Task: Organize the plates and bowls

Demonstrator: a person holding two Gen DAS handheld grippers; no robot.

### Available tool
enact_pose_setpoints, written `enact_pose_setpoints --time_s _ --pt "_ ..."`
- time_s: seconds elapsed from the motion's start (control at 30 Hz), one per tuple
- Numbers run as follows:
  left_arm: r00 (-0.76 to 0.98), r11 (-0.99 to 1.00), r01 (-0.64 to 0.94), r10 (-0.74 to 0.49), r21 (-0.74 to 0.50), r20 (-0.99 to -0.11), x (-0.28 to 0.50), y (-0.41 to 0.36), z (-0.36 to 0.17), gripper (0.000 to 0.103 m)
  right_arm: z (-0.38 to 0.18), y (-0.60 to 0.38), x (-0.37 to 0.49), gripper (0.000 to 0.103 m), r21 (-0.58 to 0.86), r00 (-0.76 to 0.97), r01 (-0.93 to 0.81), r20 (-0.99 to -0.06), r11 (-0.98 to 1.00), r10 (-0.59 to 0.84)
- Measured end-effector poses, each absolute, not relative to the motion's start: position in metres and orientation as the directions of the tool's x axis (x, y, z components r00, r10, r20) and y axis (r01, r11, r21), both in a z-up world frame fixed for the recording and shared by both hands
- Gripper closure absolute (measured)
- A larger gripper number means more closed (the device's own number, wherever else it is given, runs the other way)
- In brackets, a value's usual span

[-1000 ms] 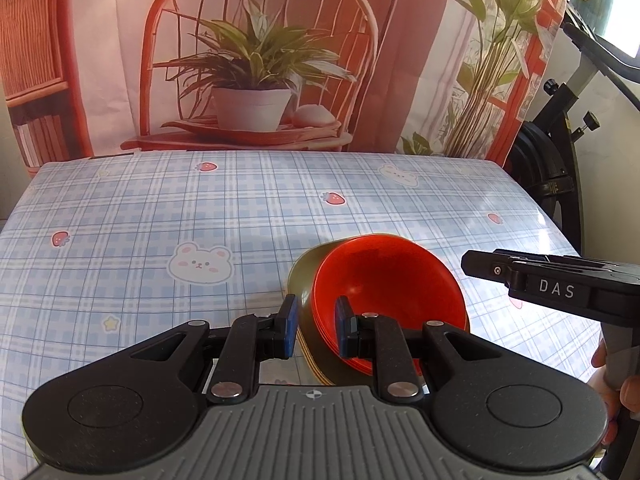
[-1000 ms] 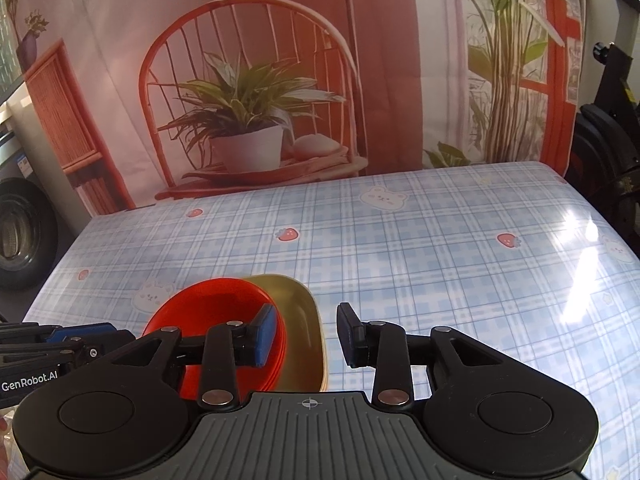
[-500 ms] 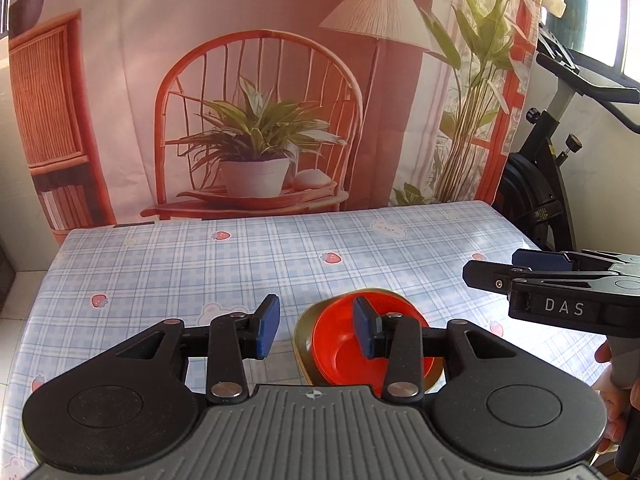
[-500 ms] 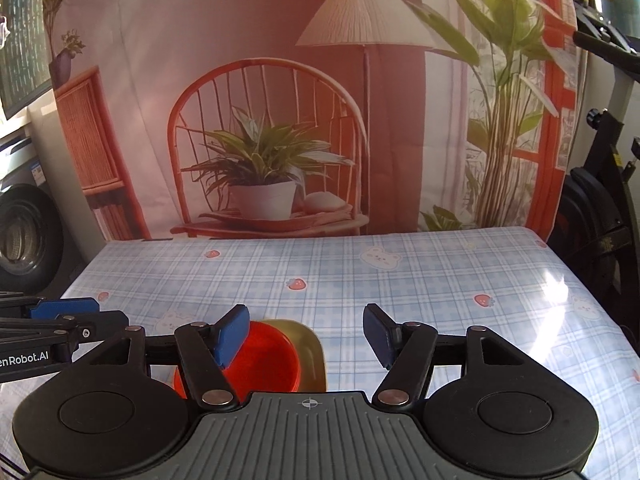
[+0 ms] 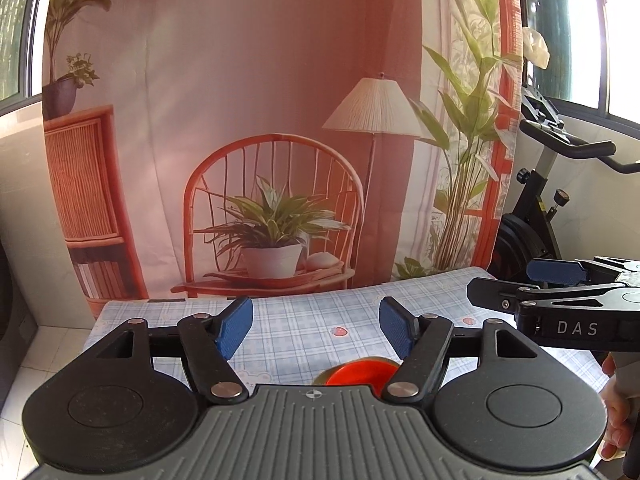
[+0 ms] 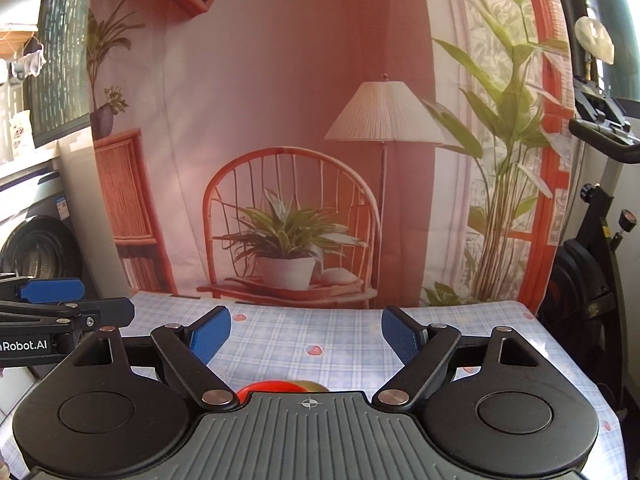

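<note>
So the big thing in the room is the printed backdrop (image 5: 280,120) with the wicker chair and lamp on it, hanging right behind the surface (image 5: 312,316), which has a blue checked cloth with little strawberries. Exercise bike (image 5: 552,200) parked off to the right of it.

Both claws are held up high above the near edge, pointing pretty much level at the backdrop rather than down. Left claw (image 5: 316,330) has its blue pads spread wide, nothing between them. Right claw (image 6: 306,336) same deal, wide apart and empty. From the left view you can see the right one sitting alongside, well off to the side.

The stack is what matters: a red bowl (image 5: 360,372) nested in an olive-coloured bowl (image 5: 320,379), sitting on the cloth down below and just ahead of the claws. In both wrist views it's mostly hidden under the claw body, only a sliver of rim peeking out. In the left view it sits a bit right of centre, in the right view (image 6: 268,388) a bit left of centre, so it's basically between the two hands, neither obviously closer.

My guess is the nesting's done. Anything further means tipping a claw nose-down first.
</note>
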State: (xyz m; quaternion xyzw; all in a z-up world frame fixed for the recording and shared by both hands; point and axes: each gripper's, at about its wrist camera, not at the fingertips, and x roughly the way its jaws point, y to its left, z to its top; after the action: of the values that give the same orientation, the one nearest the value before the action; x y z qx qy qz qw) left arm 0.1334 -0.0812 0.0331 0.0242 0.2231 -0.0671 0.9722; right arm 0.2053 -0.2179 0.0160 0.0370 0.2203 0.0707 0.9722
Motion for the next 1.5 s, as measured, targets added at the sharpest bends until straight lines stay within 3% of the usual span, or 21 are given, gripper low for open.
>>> enact_pose_setpoints --time_s 0.5,0.63,0.87,1.2,1.5 --pt "0.946 0.994 0.106 -0.088 0.041 -0.313 0.080 -0.076 0.086 0.018 0.076 -0.203 0.165 0.023 0.091 0.926 -0.162 -0.329 0.983 0.183" --pt "0.952 0.995 0.095 -0.082 0.032 -0.294 0.067 -0.074 0.098 0.017 0.088 -0.203 0.152 0.010 0.094 0.942 -0.131 -0.299 0.987 0.154" --pt "0.958 0.996 0.080 -0.067 0.036 -0.280 0.046 -0.076 0.110 0.011 0.103 -0.204 0.129 0.001 0.073 0.961 -0.093 -0.256 0.993 0.109" --pt "0.968 0.996 -0.014 0.035 0.087 -0.248 0.025 -0.079 0.118 0.009 0.108 -0.207 0.103 0.000 0.070 0.966 -0.060 -0.249 0.996 0.075" --pt "0.968 0.997 0.006 0.014 0.076 -0.251 0.019 -0.076 0.122 0.009 0.109 -0.206 0.094 0.000 0.090 0.965 -0.066 -0.246 0.994 0.086"
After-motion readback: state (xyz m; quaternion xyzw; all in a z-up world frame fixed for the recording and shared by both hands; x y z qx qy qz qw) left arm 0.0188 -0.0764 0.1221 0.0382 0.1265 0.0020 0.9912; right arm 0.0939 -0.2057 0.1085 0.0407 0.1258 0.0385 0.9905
